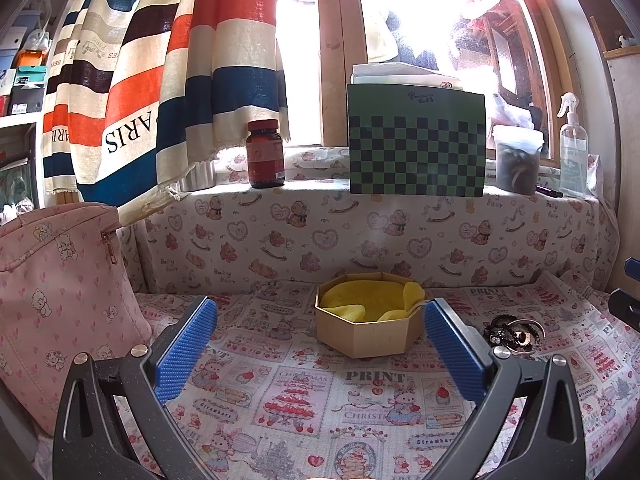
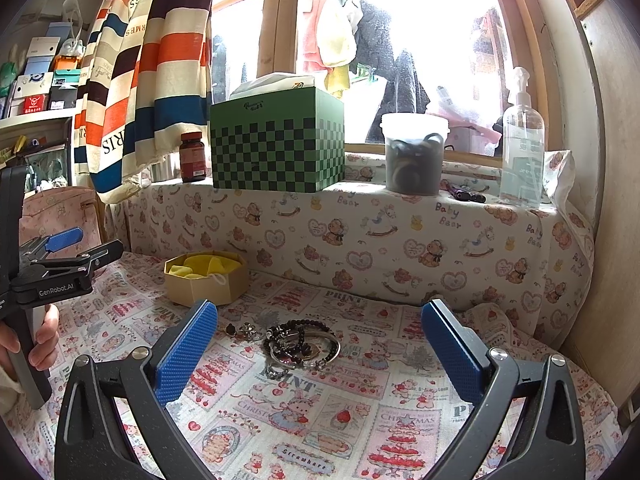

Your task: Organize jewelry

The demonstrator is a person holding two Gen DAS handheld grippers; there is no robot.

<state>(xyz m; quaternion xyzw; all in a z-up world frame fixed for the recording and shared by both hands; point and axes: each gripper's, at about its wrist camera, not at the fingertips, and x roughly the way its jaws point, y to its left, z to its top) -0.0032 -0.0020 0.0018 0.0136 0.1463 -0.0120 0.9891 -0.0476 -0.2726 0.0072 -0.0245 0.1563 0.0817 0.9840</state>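
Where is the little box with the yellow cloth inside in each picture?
Left wrist view: the octagonal box sits in the middle, on the printed cloth, just beyond the open blue fingers.
Right wrist view: the same box is left of centre, behind the left fingertip, with the jewelry pile in front and to its right.
Shared landmark: the green checkered box on the sill.

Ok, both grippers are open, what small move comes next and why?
Probably lower the right gripper onto the tangled pile of black beaded bracelets and silver bangles lying between its open jaws; the tan octagonal box with yellow lining holds no jewelry yet.
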